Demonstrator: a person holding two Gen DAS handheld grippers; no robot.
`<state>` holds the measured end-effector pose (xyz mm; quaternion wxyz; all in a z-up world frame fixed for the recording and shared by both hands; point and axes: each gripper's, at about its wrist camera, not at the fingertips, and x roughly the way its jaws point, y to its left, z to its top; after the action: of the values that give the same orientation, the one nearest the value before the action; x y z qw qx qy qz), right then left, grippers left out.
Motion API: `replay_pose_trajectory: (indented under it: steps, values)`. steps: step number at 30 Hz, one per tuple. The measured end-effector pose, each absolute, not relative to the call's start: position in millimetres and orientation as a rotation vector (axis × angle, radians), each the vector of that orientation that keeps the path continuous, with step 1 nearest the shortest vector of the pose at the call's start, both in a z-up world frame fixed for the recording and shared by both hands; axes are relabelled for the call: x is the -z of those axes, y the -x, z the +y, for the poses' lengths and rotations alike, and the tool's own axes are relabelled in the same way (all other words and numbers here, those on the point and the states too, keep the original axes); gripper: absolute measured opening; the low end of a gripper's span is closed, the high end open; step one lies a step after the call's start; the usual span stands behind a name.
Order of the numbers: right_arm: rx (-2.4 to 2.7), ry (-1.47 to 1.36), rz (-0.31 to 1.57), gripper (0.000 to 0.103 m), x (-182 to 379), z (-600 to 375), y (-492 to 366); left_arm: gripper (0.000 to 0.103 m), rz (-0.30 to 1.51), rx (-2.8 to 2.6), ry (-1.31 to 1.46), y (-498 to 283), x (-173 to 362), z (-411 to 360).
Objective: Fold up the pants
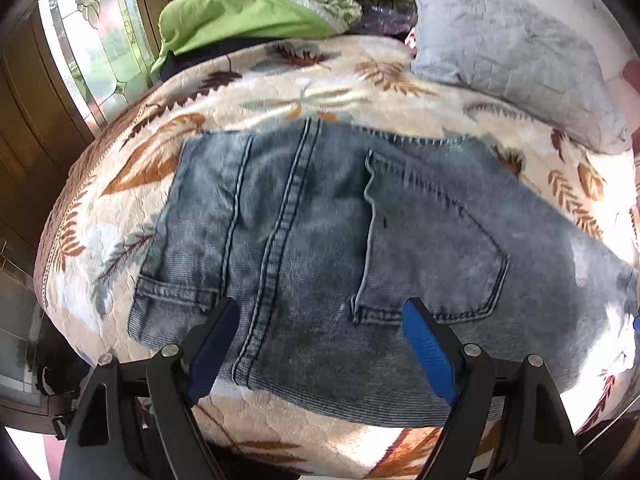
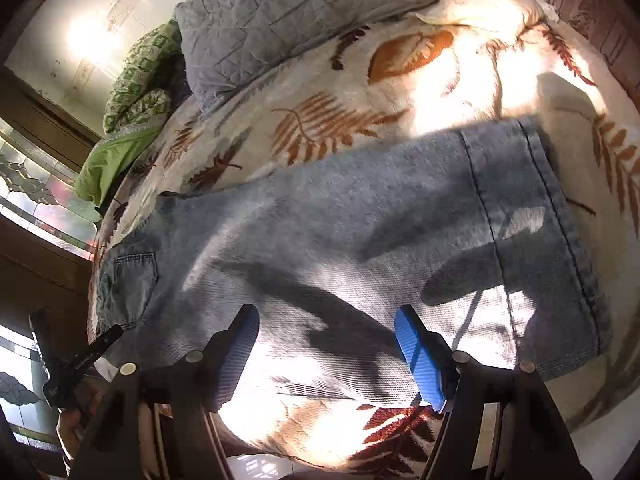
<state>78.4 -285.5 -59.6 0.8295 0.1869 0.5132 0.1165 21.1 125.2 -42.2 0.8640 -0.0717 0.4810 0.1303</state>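
Sunlit bed with a cream leaf-print quilted bedspread (image 1: pixel 320 80) fills the left wrist view; faded blue denim pants (image 1: pixel 312 240) lie flat, back pockets up, beneath the left claw (image 1: pixel 320 344), wide and empty.

Right wrist view: the right claw (image 2: pixel 324 356), also wide and empty, hovers over the hemmed leg. Next probably comes gripping an edge to fold.

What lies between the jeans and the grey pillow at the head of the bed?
Only bare leaf-print bedspread separates the jeans from the grey pillow; the left wrist view shows it best.
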Motion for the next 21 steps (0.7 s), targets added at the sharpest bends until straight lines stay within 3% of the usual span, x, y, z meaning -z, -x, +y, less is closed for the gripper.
replay_pose_trajectory:
  steps: [4, 8, 15, 21]
  values:
    - [-0.326, -0.331, 1.002, 0.074, 8, -258, -101, 0.084, 0.928, -0.252, 0.176, -27, 26, 123]
    - [-0.505, -0.288, 0.98, 0.074, -11, -196, -133, 0.084, 0.998, -0.306, 0.134, -40, 58, 124]
    - [-0.661, -0.179, 1.101, 0.069, 20, -81, -212, 0.095, 0.988, -0.305, 0.107, -43, 79, 128]
    - [-0.649, -0.052, 1.211, 0.055, 65, -25, -261, 0.098, 0.987, -0.285, 0.129, -45, 78, 131]
